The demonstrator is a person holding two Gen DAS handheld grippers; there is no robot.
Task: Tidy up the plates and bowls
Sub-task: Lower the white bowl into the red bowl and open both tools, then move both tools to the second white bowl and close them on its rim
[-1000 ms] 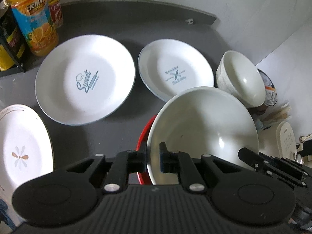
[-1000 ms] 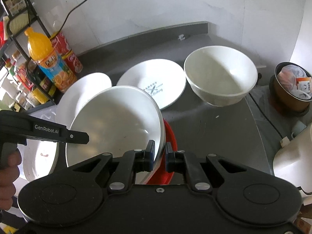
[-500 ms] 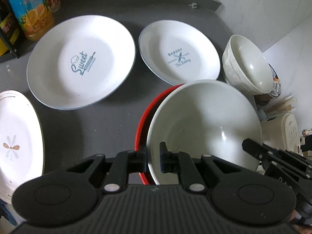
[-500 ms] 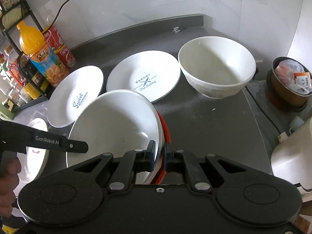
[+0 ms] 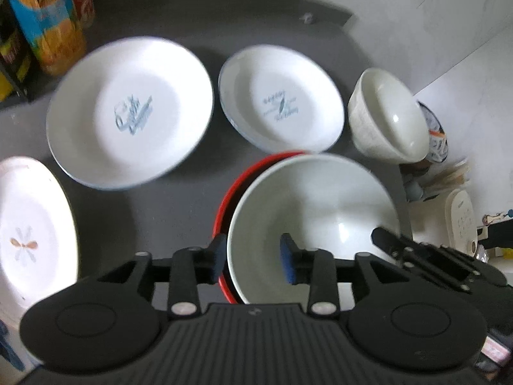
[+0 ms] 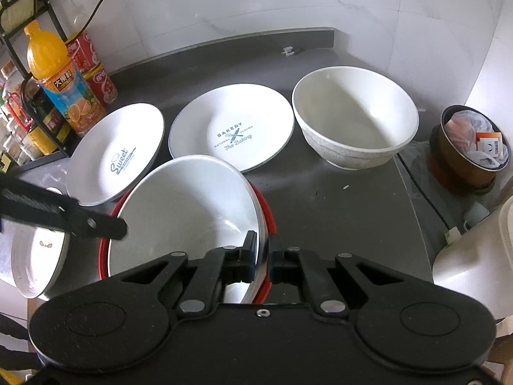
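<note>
Your left gripper (image 5: 253, 258) has its jaws apart, straddling the near rim of the white bowl (image 5: 315, 215) without pinching it. Your right gripper (image 6: 263, 261) has its jaws clamped on that bowl's rim at its right side, so the right one alone carries the grip.

The white bowl sits nested in the red bowl (image 5: 226, 199), low over the counter (image 6: 336, 199) or resting on it; I can't tell which. Beyond it lie 2 printed plates, the Sweet plate (image 6: 117, 155) and the Bakery plate (image 6: 232, 134), with the large bowl (image 6: 354, 125) to their right and the flower plate (image 5: 27, 234) at far left.

Judgement: the nest is being set down, or is just seated.

- Confirm the red bowl is flat on the counter before you let the right jaws go.
- Open the right jaws fully, then back straight out along the rim; don't drag sideways or the white bowl may tip inside the red.
- Pull the left gripper back level so its inner finger clears the bowl wall.
- Keep clear of the Bakery plate, which lies just beyond the nest.
</note>
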